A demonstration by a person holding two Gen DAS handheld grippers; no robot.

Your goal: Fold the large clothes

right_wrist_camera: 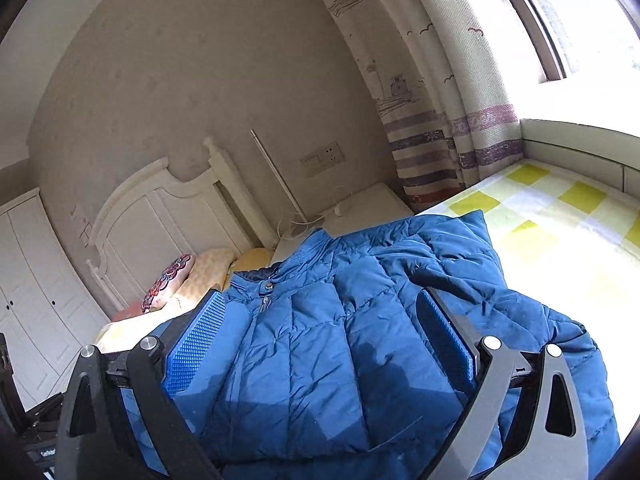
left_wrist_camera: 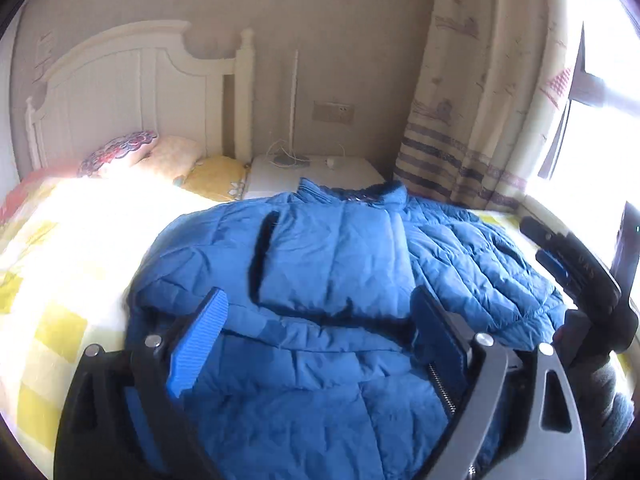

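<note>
A blue quilted puffer jacket [left_wrist_camera: 340,264] lies on the bed, collar toward the headboard, with its left sleeve folded across the chest. It also shows in the right wrist view [right_wrist_camera: 360,320]. My left gripper [left_wrist_camera: 320,308] is open, its blue pads [left_wrist_camera: 198,344] spread wide just above the jacket's lower part, holding nothing. My right gripper [right_wrist_camera: 320,320] is open too, hovering over the jacket's right side, pads [right_wrist_camera: 196,348] apart and empty. The right gripper's black body shows at the right edge of the left wrist view [left_wrist_camera: 580,280].
The bed has a yellow-and-white checked cover [right_wrist_camera: 552,216]. Pillows [left_wrist_camera: 132,152] lie by the white headboard [left_wrist_camera: 132,80]. A white nightstand [left_wrist_camera: 316,172] with cables stands beyond the collar. A curtain [left_wrist_camera: 472,112] and bright window [right_wrist_camera: 580,12] are on the right. A white wardrobe [right_wrist_camera: 28,292] is on the left.
</note>
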